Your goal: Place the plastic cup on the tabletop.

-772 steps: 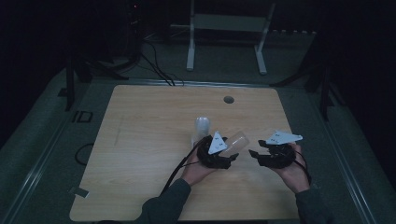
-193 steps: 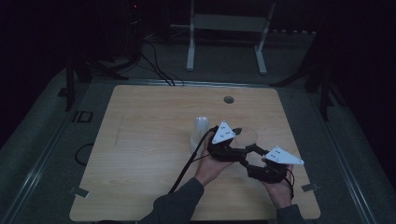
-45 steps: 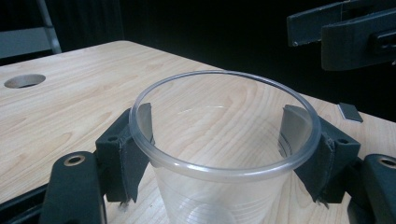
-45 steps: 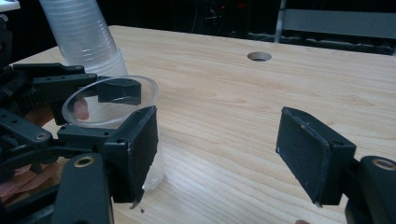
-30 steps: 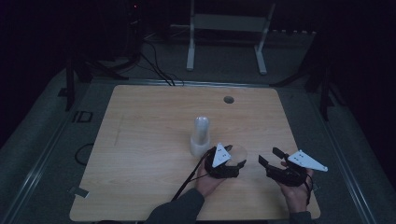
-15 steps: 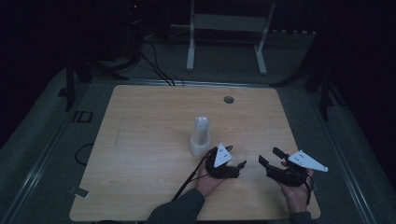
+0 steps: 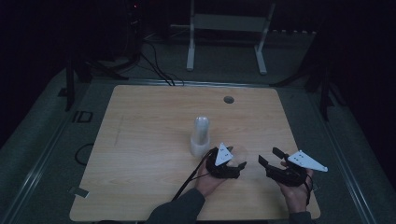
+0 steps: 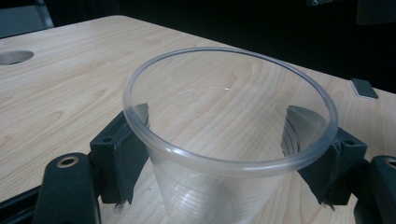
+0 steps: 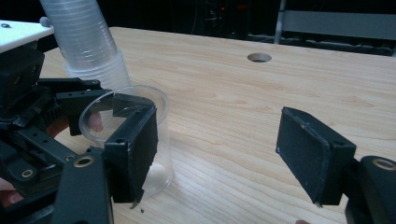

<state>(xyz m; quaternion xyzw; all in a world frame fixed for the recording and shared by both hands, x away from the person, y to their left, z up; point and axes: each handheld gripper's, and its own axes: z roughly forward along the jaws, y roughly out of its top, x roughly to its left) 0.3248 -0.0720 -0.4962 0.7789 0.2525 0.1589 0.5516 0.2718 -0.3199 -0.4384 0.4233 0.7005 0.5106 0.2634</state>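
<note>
Single cup (image 8: pixel 229 154) pinched in left tongs (image 7: pixel 229 164), lower centre, just beside the stack (image 7: pixel 201 136) — right tongs (image 7: pixel 270 158) wide, empty. Next, probably: set cup upright on tabletop (image 7: pixel 149 140), then release.

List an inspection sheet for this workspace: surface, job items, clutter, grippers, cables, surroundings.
Surface: light wooden table with a round hole near its far edge.
Job's things: one clear plastic cup standing upright on the table; a stack of clear cups beyond it, mouths down.
Clutter: nothing seen on the table.
Grippers: left gripper has its jaws on either side of the single cup, pressed to its wall; right gripper stands open with nothing between its jaws, to the right of the cup.
Cables: a black cable trails from the left gripper toward the near edge; more cables lie on the floor beyond the table.
Surroundings: dark room, white metal stand behind the table.
</note>
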